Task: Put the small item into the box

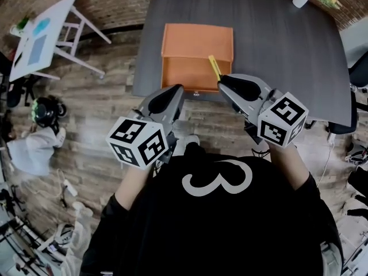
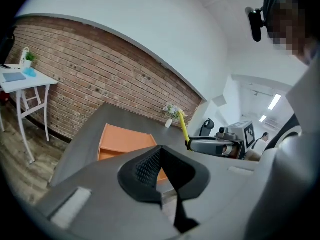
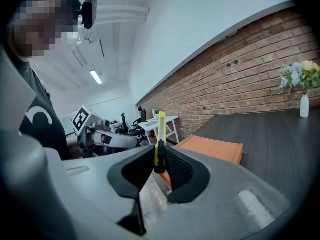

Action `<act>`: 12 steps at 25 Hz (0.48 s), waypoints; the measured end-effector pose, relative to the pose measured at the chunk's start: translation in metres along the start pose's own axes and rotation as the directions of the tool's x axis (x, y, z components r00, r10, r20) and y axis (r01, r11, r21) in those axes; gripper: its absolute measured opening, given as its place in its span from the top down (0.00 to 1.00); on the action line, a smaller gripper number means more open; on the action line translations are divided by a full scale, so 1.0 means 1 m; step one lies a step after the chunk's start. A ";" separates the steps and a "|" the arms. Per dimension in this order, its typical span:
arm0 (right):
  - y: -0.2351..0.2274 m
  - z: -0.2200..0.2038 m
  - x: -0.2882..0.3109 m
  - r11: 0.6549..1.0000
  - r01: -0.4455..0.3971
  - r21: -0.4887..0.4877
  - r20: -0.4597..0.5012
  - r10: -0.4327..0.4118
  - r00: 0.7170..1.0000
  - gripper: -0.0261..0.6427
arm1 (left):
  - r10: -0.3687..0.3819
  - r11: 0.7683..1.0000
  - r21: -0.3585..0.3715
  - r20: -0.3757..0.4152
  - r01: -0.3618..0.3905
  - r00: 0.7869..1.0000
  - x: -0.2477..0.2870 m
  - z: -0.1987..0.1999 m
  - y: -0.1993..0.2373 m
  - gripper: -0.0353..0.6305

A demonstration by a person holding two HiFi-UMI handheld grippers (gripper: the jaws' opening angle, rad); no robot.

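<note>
From the head: dark grey counter (image 1: 270, 45) over a wood-plank floor (image 1: 98, 91), with a white side table (image 1: 43, 33) off to the left and a small white vase (image 1: 300, 0) at the counter's far edge. Near the front edge, an open orange box (image 1: 197, 41), lid laid back, tray facing up. Left tool (image 1: 175, 91) just short of the box's front left, tips drawn together. Right tool (image 1: 223, 84) at the box's front right corner, clamped on a thin yellow strip (image 1: 214, 66) jutting forward from the tips, seen against the right side of the tray. Both tools in the air, close before a black shirt with a white numeral (image 1: 215, 180).

From the left gripper view: red brick wall (image 2: 100, 69) behind the counter (image 2: 95, 129), side table (image 2: 22, 79) at far left, vase with flowers (image 2: 170, 115) at the back. Left tool (image 2: 160, 171) closed tip to tip, nothing between the pads. Orange box (image 2: 125, 141) beyond the tips, partly hidden by them. To the right, the right tool (image 2: 212, 146) lying level, yellow strip (image 2: 183, 126) standing up from its tip.

From the right gripper view: brick wall (image 3: 240, 79) and counter (image 3: 270, 134) at right, vase (image 3: 304, 106) near the edge. Right tool (image 3: 160, 161) pinching the lower end of the yellow strip (image 3: 161, 134), upright between the pads. Orange box (image 3: 212, 149) just beyond, to the right of the strip. Left tool (image 3: 107, 139) at left.
</note>
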State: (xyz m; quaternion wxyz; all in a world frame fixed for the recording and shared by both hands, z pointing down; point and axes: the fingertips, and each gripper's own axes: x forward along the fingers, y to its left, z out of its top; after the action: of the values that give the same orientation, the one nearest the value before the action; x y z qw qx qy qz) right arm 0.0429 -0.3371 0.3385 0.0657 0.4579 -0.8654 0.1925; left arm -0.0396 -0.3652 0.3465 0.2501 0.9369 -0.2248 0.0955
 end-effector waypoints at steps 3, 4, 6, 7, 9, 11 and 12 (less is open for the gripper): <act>-0.007 -0.004 0.015 0.999 0.022 -0.024 -0.027 -0.022 0.999 0.86 | -0.017 1.000 -0.003 -0.013 0.017 1.000 0.005 0.003 0.014 0.93; -0.009 -0.006 0.020 0.999 0.029 -0.036 -0.041 -0.031 0.999 0.86 | -0.021 1.000 -0.004 -0.018 0.021 1.000 0.006 0.003 0.018 0.93; -0.013 -0.013 0.028 0.997 0.044 -0.060 -0.073 -0.048 0.996 0.86 | -0.029 1.000 -0.005 -0.026 0.029 0.999 0.008 0.002 0.024 0.93; -0.016 -0.016 0.033 0.996 0.049 -0.069 -0.088 -0.055 0.995 0.86 | -0.033 0.999 -0.006 -0.030 0.033 0.999 0.009 0.002 0.028 0.93; -0.020 -0.021 0.041 0.995 0.055 -0.085 -0.115 -0.065 0.991 0.86 | -0.037 0.999 -0.009 -0.036 0.037 0.999 0.010 0.002 0.034 0.93; -0.024 -0.026 0.050 0.993 0.058 -0.102 -0.143 -0.072 0.987 0.86 | -0.040 0.999 -0.011 -0.042 0.039 0.998 0.011 0.002 0.042 0.93; -0.026 -0.029 0.055 0.992 0.058 -0.114 -0.158 -0.076 0.984 0.86 | -0.040 0.999 -0.013 -0.046 0.040 0.998 0.011 0.001 0.046 0.93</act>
State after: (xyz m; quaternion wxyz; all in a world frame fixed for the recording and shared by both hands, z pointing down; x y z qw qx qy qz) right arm 0.0305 -0.3807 0.3884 0.1672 0.4652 -0.8505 0.1795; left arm -0.0511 -0.4055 0.3682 0.2628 0.9372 -0.2008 0.1107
